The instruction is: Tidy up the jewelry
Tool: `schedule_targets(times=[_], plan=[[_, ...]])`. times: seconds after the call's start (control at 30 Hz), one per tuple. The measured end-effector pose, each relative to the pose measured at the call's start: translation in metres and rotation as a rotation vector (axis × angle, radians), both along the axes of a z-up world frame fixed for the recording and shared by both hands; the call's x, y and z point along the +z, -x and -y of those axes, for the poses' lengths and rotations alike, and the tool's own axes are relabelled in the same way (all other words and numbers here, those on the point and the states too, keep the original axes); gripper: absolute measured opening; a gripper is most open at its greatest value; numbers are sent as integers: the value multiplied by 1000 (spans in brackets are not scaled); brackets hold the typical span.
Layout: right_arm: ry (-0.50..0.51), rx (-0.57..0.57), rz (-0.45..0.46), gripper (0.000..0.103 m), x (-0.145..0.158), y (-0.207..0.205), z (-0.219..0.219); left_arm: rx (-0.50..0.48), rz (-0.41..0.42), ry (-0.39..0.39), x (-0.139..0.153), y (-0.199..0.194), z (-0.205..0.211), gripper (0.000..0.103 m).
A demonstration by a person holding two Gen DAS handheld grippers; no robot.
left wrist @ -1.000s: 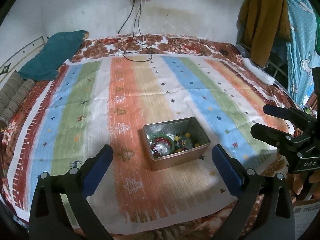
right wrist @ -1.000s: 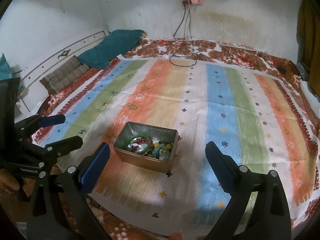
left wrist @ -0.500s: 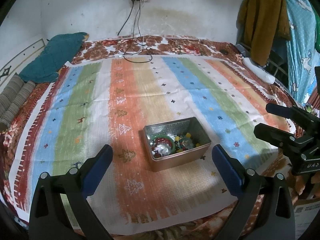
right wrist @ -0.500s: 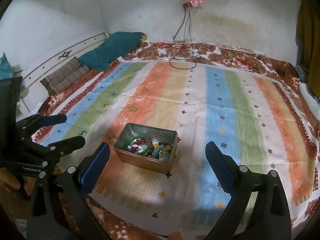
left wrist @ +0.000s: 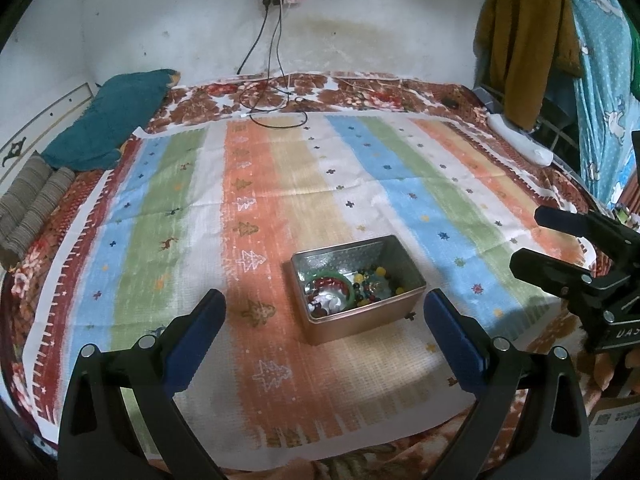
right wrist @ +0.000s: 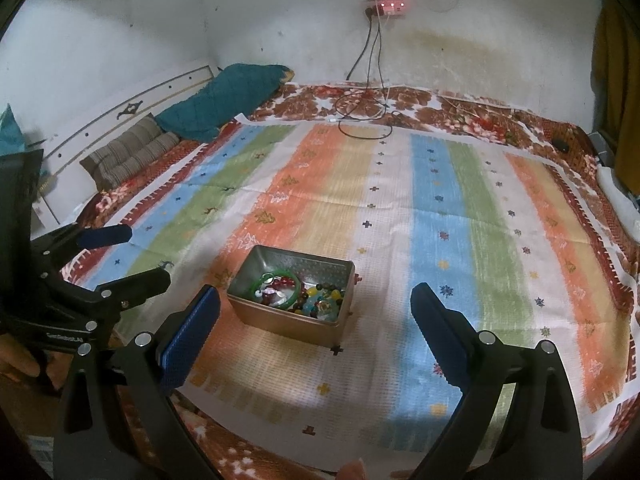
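An open metal tin (left wrist: 360,322) (right wrist: 288,322) sits on the striped cloth near its front edge. Inside lie a green bangle (left wrist: 349,286) (right wrist: 260,280), a red bead bracelet (left wrist: 328,282) and loose coloured beads (left wrist: 376,280) (right wrist: 320,296). My left gripper (left wrist: 324,300) is open, hovering short of the tin with nothing between its blue pads. My right gripper (right wrist: 316,294) is also open and empty, facing the tin from the other side. Each gripper appears in the other's view: the right gripper (left wrist: 534,240) right of the tin, the left gripper (right wrist: 144,254) left of it.
The striped cloth (left wrist: 280,168) covers a floral bedspread (right wrist: 460,108). A teal pillow (left wrist: 108,128) and a striped cushion (left wrist: 32,204) lie at the far left. Black cables (left wrist: 276,108) trail from a wall socket. Clothes (left wrist: 520,40) hang at the right.
Both views have tilted only slightly. The tin and its contents have not moved, and both grippers have stayed open.
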State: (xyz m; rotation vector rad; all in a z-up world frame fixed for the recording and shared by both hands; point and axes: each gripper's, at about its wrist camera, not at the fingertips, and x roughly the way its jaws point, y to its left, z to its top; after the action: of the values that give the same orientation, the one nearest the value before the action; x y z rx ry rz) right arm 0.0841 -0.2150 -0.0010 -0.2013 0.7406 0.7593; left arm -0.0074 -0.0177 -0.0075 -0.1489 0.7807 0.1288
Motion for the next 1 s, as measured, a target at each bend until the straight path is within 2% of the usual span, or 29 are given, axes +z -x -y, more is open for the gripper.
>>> schedule_targets(times=[0.33, 1.0], plan=[[-9, 2, 5, 97, -1, 2, 2, -9, 29, -36, 1, 1, -1, 97], [-13, 13, 7, 97, -1, 7, 2, -24, 69, -38, 3, 9, 6, 97]])
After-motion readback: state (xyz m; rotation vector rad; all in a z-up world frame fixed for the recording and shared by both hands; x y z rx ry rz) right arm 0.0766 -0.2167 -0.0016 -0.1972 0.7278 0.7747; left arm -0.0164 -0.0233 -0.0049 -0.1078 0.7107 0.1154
